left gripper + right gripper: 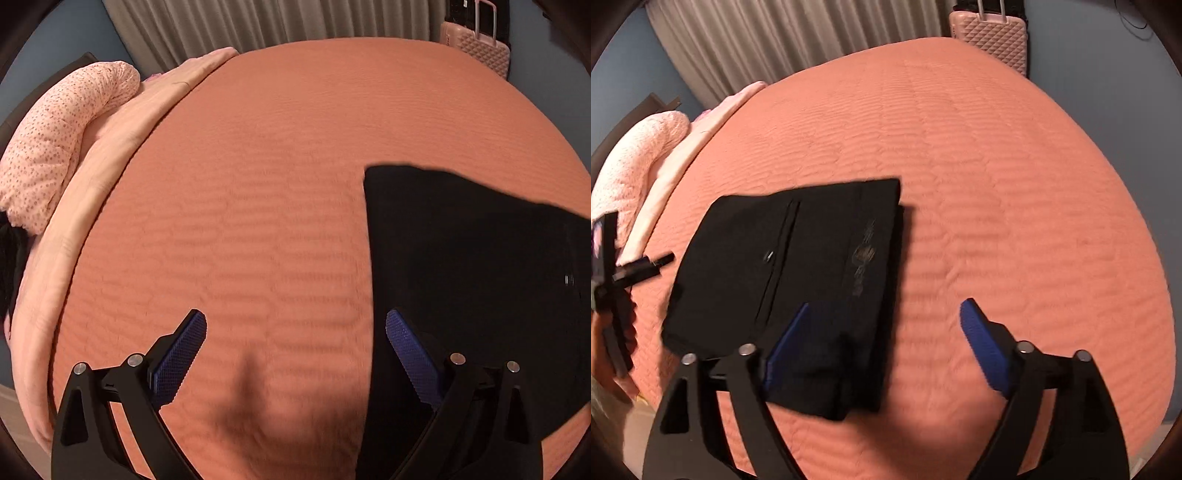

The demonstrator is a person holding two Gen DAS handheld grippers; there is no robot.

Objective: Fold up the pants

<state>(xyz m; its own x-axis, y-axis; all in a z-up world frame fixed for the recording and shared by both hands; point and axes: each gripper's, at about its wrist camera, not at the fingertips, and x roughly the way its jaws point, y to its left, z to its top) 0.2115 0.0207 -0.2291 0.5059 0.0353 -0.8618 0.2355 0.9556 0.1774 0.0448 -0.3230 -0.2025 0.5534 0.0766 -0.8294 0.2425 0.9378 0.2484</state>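
— Blue-padded fingers of the right gripper (pixel 882 347) fill the bottom of its view, spread wide with nothing pinched. Its left pad hangs over the near corner of the black pants (pixel 790 280); no contact that I can make out.

— And the pants themselves?

— Folded into a compact rectangle, lying flat on the orange bedspread (pixel 1015 206), a faint print showing on top.

— The other tong?

— The left gripper (pixel 295 354) is also wide open and empty, poised over bare bedspread, with the pants just to its right.

— Anything else around?

— A speckled pink pillow (pixel 62 140) at the left edge of the bed, pale curtains (pixel 798 40) behind, and a pink suitcase (pixel 991 35) at the far corner.
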